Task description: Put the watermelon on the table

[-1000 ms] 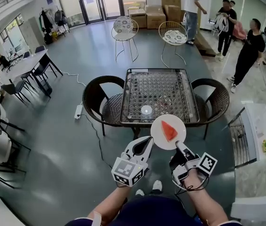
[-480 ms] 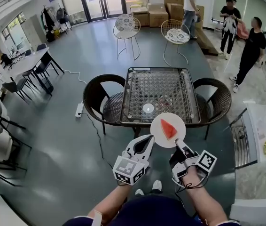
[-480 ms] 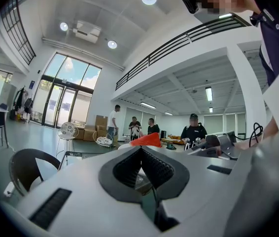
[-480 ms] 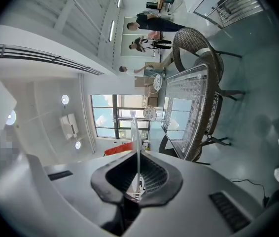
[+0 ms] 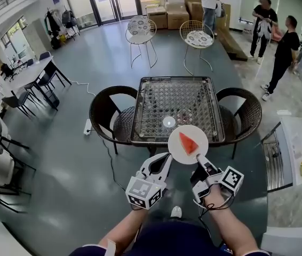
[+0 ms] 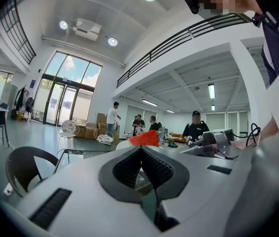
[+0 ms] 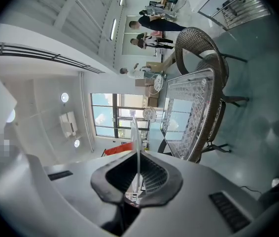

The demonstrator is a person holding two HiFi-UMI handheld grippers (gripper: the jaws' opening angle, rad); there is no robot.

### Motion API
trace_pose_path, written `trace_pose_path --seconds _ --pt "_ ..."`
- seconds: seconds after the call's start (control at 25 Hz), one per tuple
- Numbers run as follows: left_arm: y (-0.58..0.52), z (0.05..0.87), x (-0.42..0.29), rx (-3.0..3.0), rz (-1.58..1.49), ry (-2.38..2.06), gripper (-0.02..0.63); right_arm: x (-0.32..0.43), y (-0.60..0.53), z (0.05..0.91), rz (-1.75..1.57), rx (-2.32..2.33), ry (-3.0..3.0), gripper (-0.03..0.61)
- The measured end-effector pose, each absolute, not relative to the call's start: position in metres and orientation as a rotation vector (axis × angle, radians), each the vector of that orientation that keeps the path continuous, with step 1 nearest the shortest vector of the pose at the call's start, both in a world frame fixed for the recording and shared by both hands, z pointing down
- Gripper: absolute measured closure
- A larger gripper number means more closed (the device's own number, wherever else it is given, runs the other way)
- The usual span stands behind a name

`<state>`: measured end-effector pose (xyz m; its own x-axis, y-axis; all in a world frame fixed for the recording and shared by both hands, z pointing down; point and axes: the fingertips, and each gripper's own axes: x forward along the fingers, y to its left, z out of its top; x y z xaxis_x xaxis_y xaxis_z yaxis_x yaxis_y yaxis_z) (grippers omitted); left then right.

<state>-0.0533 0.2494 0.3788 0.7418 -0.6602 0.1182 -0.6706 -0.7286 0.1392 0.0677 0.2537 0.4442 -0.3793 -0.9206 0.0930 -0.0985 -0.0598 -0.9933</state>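
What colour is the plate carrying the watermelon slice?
White; the plate shows best in the head view.

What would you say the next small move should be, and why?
Probably ease the right gripper forward: it clamps the plate by its rim, the watermelon slice lies on it, and the plate is only at the near edge of the table.

Your red watermelon wedge lies on a white round plate, held level at the near edge of the glass table, rim pinched in your right hand-held gripper.
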Motion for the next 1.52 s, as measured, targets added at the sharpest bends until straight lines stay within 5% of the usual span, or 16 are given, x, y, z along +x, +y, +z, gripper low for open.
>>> trace_pose_path --seconds 1.52 --pt "0.007 0.412 -0.017 2.721 0.135 -0.979 0.609 0.105 0.017 0.472 -1.524 -1.18 1.461 0.566"
